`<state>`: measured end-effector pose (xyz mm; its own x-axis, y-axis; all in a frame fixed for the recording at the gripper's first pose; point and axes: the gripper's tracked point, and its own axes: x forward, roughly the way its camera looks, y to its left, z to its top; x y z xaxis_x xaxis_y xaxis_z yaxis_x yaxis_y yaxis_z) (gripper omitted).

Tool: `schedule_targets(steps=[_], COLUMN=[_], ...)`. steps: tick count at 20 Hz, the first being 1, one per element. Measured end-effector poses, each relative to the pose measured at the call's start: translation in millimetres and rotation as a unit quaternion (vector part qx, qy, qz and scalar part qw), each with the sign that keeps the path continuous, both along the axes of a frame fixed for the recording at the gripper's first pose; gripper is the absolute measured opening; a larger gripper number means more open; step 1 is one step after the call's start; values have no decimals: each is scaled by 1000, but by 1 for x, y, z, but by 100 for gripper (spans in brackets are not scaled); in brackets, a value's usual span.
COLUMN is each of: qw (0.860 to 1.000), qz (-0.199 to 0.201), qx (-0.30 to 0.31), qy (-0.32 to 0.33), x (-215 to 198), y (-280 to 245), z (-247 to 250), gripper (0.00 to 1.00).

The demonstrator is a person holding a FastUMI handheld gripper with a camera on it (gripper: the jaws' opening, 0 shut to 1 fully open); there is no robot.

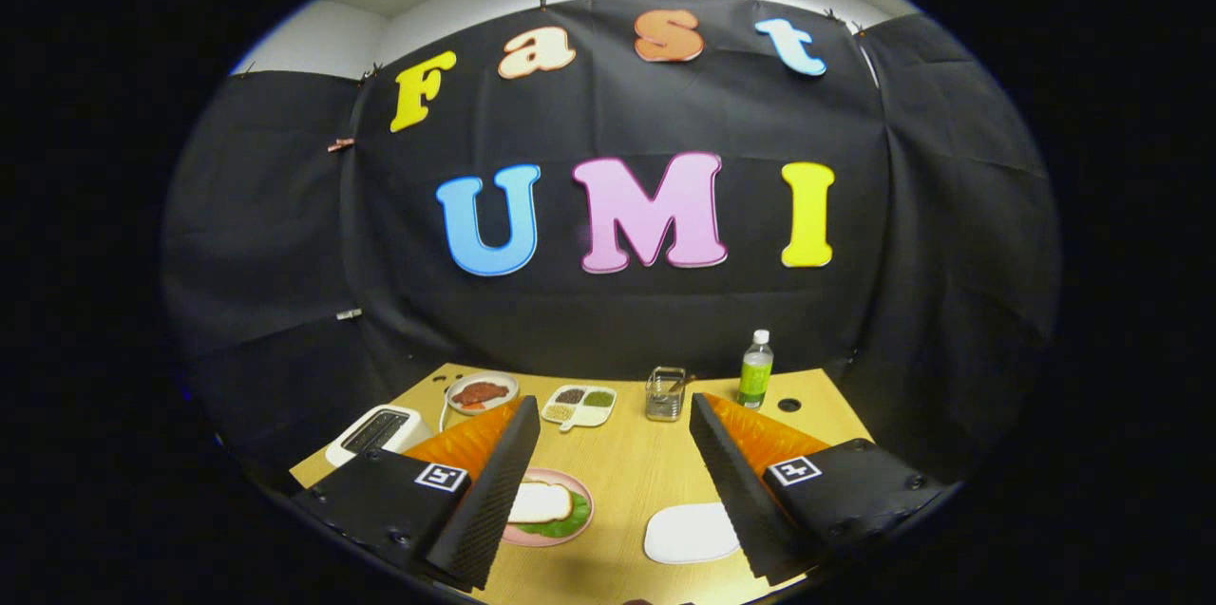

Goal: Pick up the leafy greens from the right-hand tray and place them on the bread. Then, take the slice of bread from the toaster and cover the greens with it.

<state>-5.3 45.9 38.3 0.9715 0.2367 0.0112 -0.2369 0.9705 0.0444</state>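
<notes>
Wooden desk (pixel 627 482) before black cloth wall. Bread (pixel 539 501) seen atop greens (pixel 562 526) on pink plate (pixel 581 491), just beside left finger. Fingers (pixel 608 501) held wide, nothing gripped. Toaster (pixel 375 432) beyond left finger; white tray (pixel 689 534) by right finger.

Tongs (pixel 614 425) wide apart, fingers (pixel 494 491) empty, raised above table level.
</notes>
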Motion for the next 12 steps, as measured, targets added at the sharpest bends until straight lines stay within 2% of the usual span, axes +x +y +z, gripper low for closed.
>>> schedule_targets(steps=[2,5,12], qw=[1000,1000,999], qz=[-16,-20,-27], qx=[-6,-22,-33], qy=[-25,-11,0], x=[-23,-45,-56], y=[-6,-6,-3], z=[4,-7,-18], gripper=[98,98,98])
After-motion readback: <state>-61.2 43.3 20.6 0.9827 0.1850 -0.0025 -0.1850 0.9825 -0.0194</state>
